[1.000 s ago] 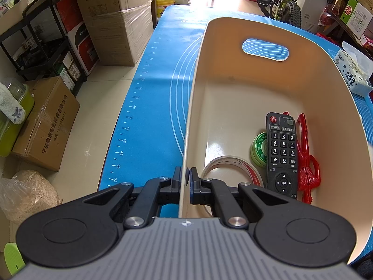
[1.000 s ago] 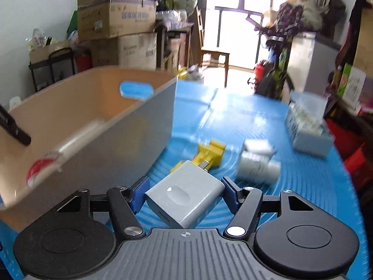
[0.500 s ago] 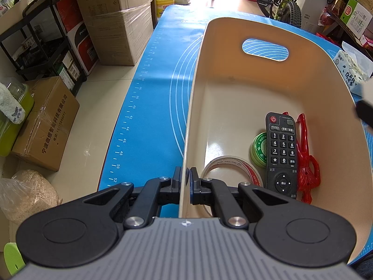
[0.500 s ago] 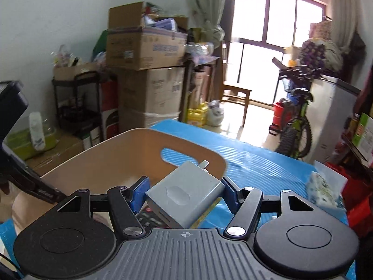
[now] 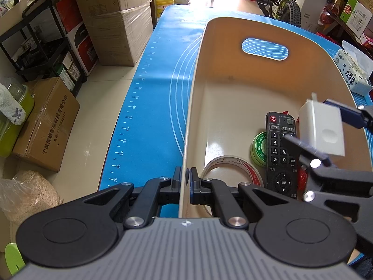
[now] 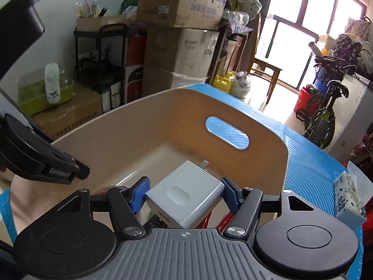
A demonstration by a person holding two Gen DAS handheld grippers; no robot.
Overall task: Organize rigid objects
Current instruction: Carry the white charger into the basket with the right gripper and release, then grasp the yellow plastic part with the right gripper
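Note:
A cream bin (image 5: 233,88) stands on the blue mat (image 5: 163,74). My left gripper (image 5: 185,182) is shut on the bin's near-left wall. My right gripper (image 6: 184,191) is shut on a white plug-in charger (image 6: 184,196) and holds it above the bin's inside; the charger also shows in the left wrist view (image 5: 321,126). In the bin lie a black remote (image 5: 279,154), a green tape roll (image 5: 257,147), a clear tape roll with red print (image 5: 230,165) and a red clip (image 5: 303,179), partly hidden by the right gripper.
A tissue pack (image 5: 352,72) lies on the mat right of the bin, and shows in the right wrist view (image 6: 347,198). Cardboard boxes (image 5: 116,16) and a black rack (image 5: 42,42) stand on the floor to the left. A bicycle (image 6: 326,114) stands beyond the table.
My right gripper has carried the charger from beside the bin to over its inside and now shows in the left wrist view. The left gripper and the bin have not moved.

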